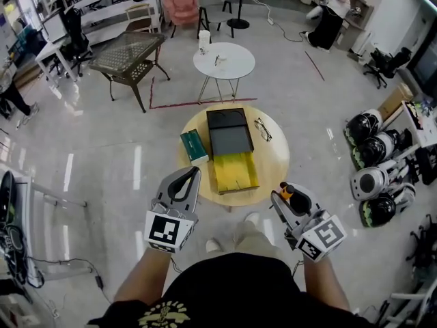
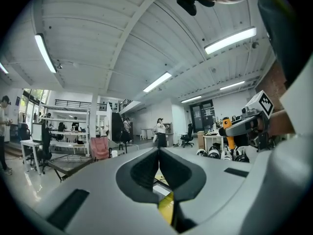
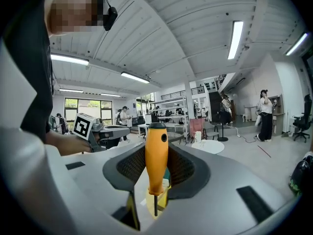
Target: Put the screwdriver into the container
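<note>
Right gripper point(image 1: 285, 191) clutching screwdriver point(image 3: 156, 155), left gripper point(image 1: 197, 171) clenched empty, container point(image 1: 230, 142) between green box point(image 1: 194, 146), glasses point(image 1: 263, 129)

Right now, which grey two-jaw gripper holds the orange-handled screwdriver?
The right gripper: the orange-handled screwdriver stands upright, clamped between its jaws. The left gripper has its jaws closed on nothing.

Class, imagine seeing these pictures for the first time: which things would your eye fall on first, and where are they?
The orange-handled screwdriver stands handle up, clamped in the jaws of the right gripper, filling the middle of the right gripper view. Next comes the black and yellow container, lying open on the round wooden table ahead of the person. The left gripper is empty, its jaws together.
</note>
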A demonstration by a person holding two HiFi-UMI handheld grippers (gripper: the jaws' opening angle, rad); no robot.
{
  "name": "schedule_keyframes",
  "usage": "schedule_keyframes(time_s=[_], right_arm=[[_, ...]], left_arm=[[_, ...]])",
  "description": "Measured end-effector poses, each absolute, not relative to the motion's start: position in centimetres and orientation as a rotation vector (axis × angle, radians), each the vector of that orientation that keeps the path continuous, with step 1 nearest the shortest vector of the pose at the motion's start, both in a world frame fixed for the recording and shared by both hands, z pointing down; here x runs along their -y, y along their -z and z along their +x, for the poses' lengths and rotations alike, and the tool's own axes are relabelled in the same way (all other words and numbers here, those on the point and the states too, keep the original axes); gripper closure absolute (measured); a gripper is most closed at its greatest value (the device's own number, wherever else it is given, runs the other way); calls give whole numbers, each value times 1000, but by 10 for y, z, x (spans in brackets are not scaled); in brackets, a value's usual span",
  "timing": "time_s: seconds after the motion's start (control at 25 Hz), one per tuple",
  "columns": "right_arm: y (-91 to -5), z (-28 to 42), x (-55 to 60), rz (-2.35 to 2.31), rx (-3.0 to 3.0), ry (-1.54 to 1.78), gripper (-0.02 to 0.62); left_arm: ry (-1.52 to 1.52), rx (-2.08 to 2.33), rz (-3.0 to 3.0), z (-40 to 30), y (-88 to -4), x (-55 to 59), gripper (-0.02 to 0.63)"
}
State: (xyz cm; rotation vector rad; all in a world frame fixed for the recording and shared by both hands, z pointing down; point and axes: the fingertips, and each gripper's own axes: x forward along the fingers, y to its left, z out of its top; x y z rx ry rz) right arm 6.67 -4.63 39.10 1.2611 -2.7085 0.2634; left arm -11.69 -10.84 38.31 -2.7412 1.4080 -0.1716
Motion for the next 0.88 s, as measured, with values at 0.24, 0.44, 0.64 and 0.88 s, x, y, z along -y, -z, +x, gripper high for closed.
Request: schedule_keyframes(time_s=[0.24, 0.44, 0.64, 0.88], right_arm=[[-389, 72, 77, 1210, 2741, -245, 462], [-388, 82, 108, 1164, 2786, -276, 462], [-393, 89, 138, 1107, 2818, -322, 462], [-404, 100, 170, 1068, 2851, -392, 462]], left_arm=[[195, -1505, -2712, -126, -389, 127, 588], [201, -1534, -2686, -112, -385, 148, 588], [248, -1583, -2665, -105, -390, 169, 588], [260, -1650, -2646, -100, -404, 199, 588]])
